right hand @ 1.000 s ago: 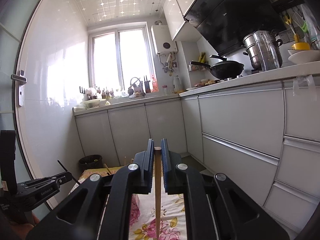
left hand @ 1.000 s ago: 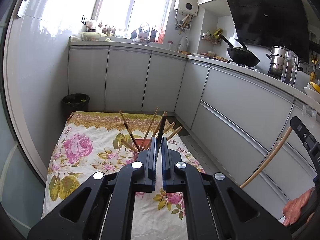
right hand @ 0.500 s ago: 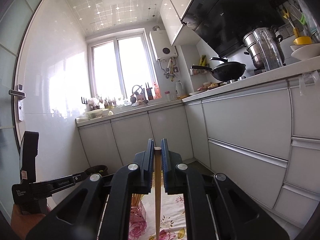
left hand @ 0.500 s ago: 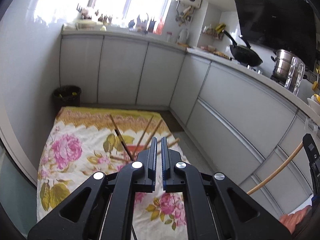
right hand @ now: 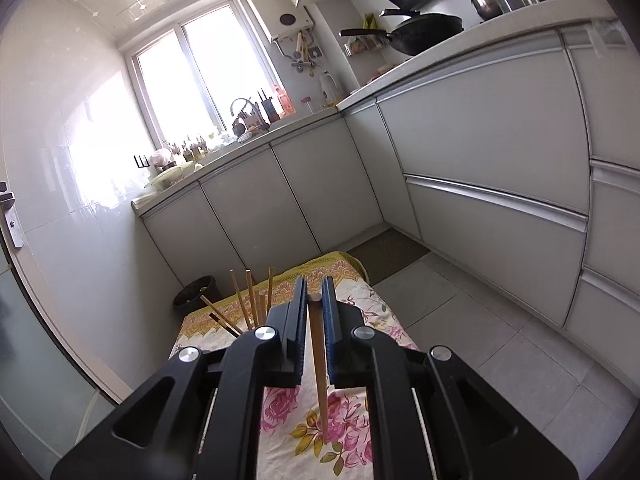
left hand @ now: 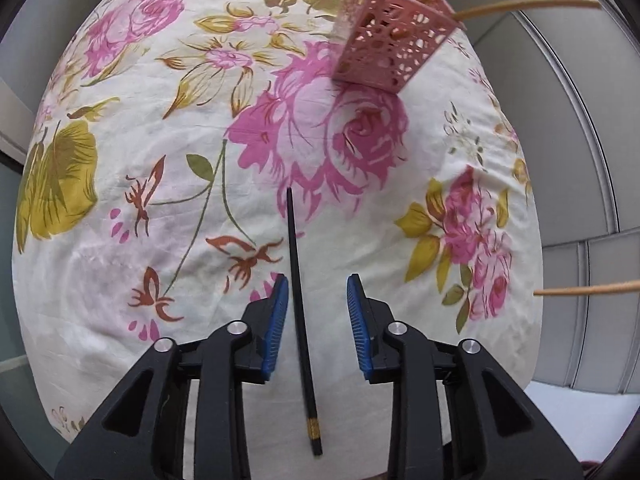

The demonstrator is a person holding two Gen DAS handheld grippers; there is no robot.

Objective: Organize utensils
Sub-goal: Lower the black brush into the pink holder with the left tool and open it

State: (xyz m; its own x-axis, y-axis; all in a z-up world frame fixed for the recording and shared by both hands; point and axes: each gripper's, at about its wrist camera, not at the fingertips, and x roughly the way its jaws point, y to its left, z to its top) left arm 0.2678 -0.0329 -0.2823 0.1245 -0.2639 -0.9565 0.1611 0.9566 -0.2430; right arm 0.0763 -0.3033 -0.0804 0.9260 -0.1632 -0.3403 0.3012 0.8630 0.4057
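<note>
My left gripper points down at the floral tablecloth, its jaws opening. A black chopstick lies flat on the cloth between the blue pads, which do not touch it. A pink perforated holder with several wooden chopsticks stands further up the cloth. My right gripper is shut on a wooden chopstick, whose free end hangs down toward the cloth. In the right wrist view the chopsticks in the holder stick up left of the jaws. The held chopstick's tip enters the left wrist view at the right edge.
The cloth-covered table stands in a narrow kitchen, with grey cabinets to the right and behind. A black bin sits on the floor past the table's far end. Grey tiled floor runs along the right side.
My left gripper dropped and tipped from facing the room to pointing down at the cloth, and its jaws parted. The right gripper tilted downward a little, still holding the wooden chopstick.
</note>
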